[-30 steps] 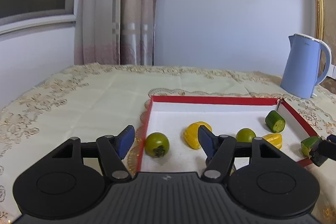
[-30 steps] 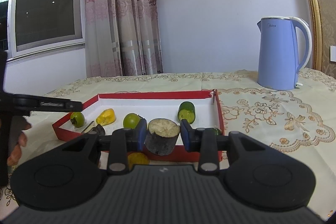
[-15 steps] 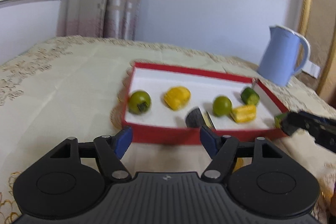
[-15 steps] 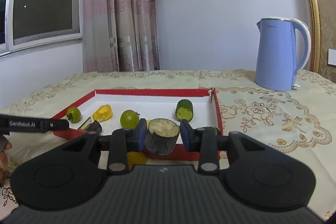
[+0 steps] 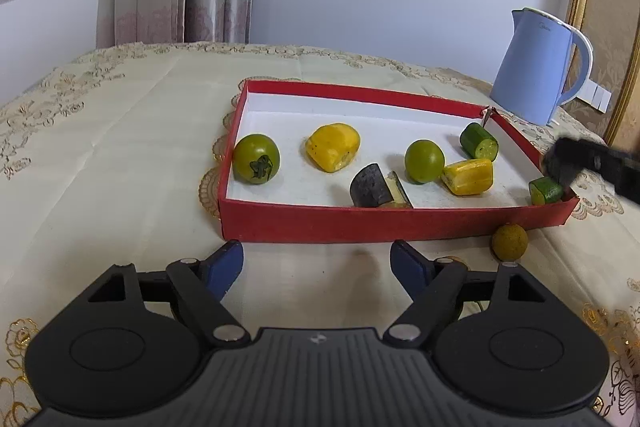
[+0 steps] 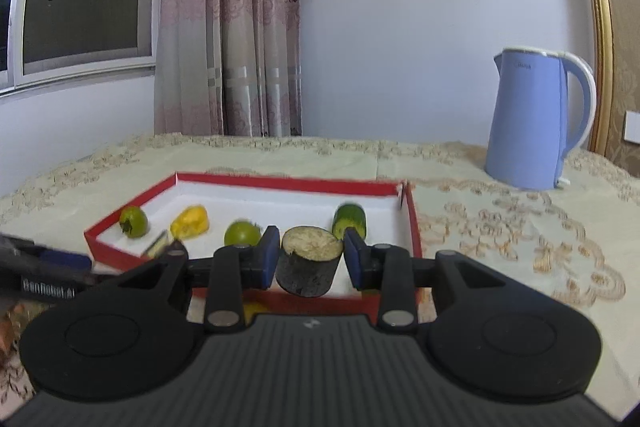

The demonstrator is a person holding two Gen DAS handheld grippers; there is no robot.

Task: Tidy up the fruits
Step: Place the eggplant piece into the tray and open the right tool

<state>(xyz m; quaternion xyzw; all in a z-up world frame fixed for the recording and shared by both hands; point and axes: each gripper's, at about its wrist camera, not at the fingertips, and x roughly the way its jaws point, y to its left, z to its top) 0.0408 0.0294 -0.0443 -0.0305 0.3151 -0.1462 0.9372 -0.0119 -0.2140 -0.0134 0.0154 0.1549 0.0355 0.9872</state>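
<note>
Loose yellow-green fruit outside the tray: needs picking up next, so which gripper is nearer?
Left. The left gripper hovers just beside the loose fruit; the right gripper is over the tray's corner.

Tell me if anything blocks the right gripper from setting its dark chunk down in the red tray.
Nothing visible does. The right gripper holds the dark chunk over the red tray's near wall; bare white floor lies just beyond.

A tray (image 5: 320, 223) on the table (image 5: 120, 163) holds cut fruits (image 5: 333, 146); a kettle (image 5: 536, 71) stands behind-right.
</note>
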